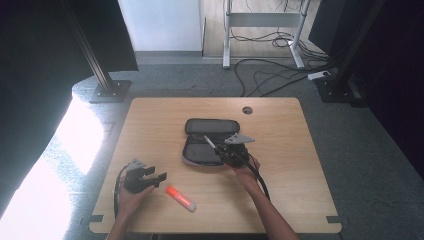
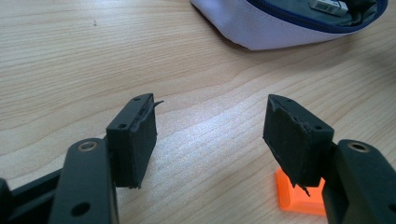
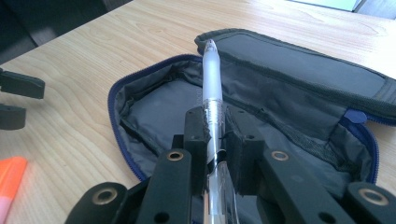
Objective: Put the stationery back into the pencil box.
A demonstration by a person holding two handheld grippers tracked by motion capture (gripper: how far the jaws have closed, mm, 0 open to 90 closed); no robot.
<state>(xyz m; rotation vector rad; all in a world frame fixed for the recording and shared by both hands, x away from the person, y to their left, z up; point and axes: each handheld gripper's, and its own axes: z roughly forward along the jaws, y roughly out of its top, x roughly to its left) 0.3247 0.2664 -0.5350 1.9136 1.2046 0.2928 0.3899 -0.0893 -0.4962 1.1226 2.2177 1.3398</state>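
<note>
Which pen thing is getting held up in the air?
The clear pen, pinched in the right tongs above the open pencil case. The orange highlighter lies on the table.

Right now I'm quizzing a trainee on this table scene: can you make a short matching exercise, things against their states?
Things:
1. pen
2. pencil case
3. highlighter
4. left tongs

States:
A. open, nothing between them
B. lying loose on the table
C. clamped in the right tongs
D. unzipped, lying open

Pairs: 1-C, 2-D, 3-B, 4-A
</note>
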